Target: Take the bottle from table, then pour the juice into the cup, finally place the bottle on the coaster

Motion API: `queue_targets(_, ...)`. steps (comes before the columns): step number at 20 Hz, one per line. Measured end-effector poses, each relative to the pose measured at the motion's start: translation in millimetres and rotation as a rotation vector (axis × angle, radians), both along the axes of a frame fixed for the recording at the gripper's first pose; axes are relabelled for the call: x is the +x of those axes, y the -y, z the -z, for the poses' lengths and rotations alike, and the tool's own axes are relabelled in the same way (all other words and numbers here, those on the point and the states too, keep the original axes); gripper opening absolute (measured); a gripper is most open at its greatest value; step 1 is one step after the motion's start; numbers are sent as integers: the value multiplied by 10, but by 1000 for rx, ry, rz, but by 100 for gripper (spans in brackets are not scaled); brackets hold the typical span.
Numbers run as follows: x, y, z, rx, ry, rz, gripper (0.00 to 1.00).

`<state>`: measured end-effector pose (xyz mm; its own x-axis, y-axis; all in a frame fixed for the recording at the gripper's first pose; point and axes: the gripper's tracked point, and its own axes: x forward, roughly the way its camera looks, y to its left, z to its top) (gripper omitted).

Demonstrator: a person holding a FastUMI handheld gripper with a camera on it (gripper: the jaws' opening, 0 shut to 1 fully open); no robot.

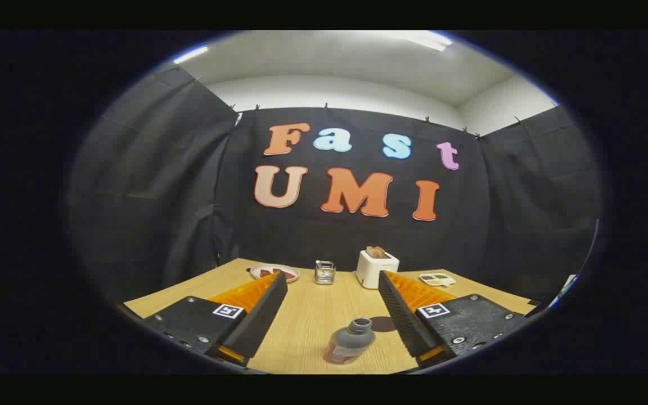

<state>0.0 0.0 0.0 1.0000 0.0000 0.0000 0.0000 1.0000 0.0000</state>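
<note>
the small uncapped plastic bottle (350, 341) stands on the light wooden table (313, 315) between the spread fingers of the gripper (333, 280); beyond them, left to right: round plate (274, 272), clear glass cup (324, 272), white toaster (376, 268), small tray (436, 278).

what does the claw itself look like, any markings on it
The claw has two long wedge-shaped fingers with ribbed inner faces. Each is mounted on a flat dark plate studded with silver screws and carrying a small square black-and-white tag. The fingers stand open, apart from the bottle.

The gripper (332, 281) spreads two wedge-shaped fingers (262, 315) wide apart at the bottom of the frame. Each has a ribbed inner face and a dark mounting plate with silver screws and a square black-and-white marker.
</note>
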Motion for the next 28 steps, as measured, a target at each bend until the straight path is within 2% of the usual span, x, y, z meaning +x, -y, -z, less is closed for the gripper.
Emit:
queue_targets(6, 112, 183, 106, -29, -33, 16, 96)
queue_targets(14, 190, 326, 120, 32, -24, -5, 96)
queue_targets(28, 150, 258, 959, 97, -93, -9, 94)
